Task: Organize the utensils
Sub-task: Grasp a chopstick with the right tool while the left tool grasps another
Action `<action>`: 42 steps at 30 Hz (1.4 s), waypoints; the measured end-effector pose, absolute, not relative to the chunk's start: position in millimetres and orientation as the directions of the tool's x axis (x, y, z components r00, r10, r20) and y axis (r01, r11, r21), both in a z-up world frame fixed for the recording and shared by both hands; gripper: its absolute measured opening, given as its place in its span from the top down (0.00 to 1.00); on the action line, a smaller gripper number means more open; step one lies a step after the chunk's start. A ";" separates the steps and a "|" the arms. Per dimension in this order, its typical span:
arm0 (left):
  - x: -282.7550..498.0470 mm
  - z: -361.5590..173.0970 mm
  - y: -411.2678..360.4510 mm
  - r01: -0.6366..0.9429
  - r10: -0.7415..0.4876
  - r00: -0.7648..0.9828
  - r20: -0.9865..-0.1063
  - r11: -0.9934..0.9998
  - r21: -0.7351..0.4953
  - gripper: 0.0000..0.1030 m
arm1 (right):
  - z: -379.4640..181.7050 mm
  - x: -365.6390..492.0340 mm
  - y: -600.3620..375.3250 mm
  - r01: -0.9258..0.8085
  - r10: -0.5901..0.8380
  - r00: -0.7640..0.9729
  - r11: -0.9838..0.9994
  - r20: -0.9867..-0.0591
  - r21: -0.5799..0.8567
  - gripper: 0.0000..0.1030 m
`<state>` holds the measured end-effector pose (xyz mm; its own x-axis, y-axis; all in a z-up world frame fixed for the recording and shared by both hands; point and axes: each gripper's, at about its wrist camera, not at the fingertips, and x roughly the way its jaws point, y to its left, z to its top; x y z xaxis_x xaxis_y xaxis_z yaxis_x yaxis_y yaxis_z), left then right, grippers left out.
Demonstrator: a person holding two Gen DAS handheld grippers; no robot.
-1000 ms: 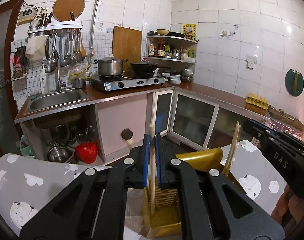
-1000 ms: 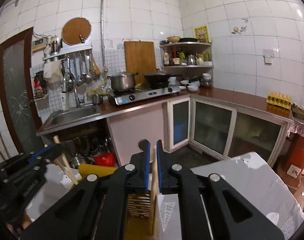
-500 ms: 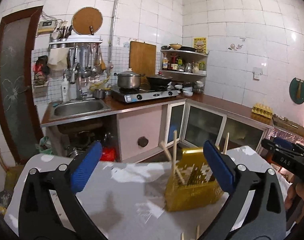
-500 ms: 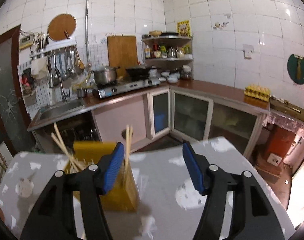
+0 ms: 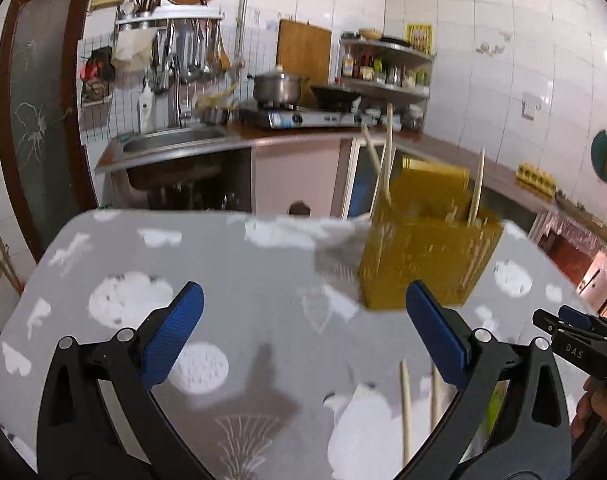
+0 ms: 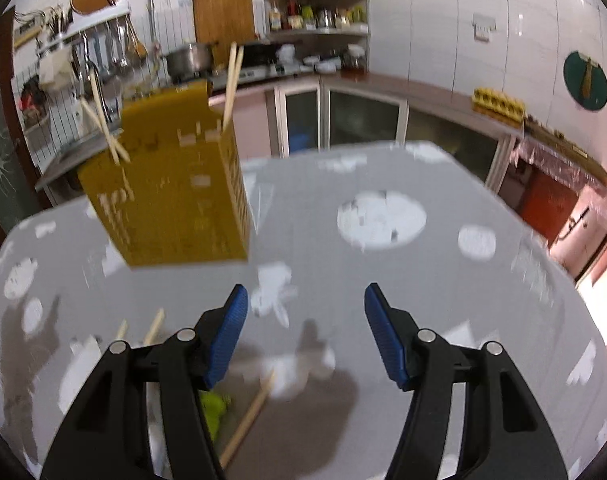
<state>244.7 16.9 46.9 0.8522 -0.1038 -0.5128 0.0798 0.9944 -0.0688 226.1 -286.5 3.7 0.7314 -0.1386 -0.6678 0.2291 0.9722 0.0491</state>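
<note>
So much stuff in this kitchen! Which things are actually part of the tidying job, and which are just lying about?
Part of the job:
- yellow utensil holder
- chopsticks standing in it
- loose chopsticks on the table
- left hand-held gripper and right hand-held gripper, both open and empty

Just lying about:
- pot on the stove
- cutting board
- sink
- egg tray

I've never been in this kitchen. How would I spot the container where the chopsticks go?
Find the table with the grey cloth patterned with white shapes. On it stands a mustard-yellow slotted holder, boxy and upright. It is the only yellow thing on the cloth, with wooden chopsticks poking from its top.
</note>
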 end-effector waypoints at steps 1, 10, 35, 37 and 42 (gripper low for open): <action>244.6 40.4 15.7 0.084 -0.105 0.847 -0.522 0.994 -0.062 0.05 | -2.1 223.8 -284.6 0.233 -0.142 0.722 0.971 -0.678 0.045 0.41; 245.9 6.0 1.4 0.098 -0.097 0.809 -0.580 0.995 -0.030 0.05 | -37.4 222.8 -272.6 0.277 -0.127 0.636 0.958 -0.761 0.072 0.56; 274.0 -43.9 -64.8 0.220 -0.191 0.625 -0.757 0.973 -0.064 0.25 | -40.8 254.1 -287.6 0.197 -0.034 0.630 0.973 -0.776 0.117 0.94; 275.3 -46.7 -71.6 0.232 -0.191 0.611 -0.768 0.971 -0.057 0.34 | -42.8 255.7 -288.5 0.194 -0.025 0.628 0.973 -0.777 0.126 0.94; 279.5 -52.7 -84.6 0.246 -0.188 0.573 -0.798 0.968 -0.051 0.53 | -48.2 258.8 -286.1 0.187 -0.016 0.628 0.974 -0.778 0.130 0.94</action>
<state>279.5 -84.6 -52.7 0.5729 -0.1876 -0.7978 0.2458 0.9680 -0.0511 258.8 -286.1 -48.2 0.6278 -0.0163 -0.7782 0.1868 0.9737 0.1303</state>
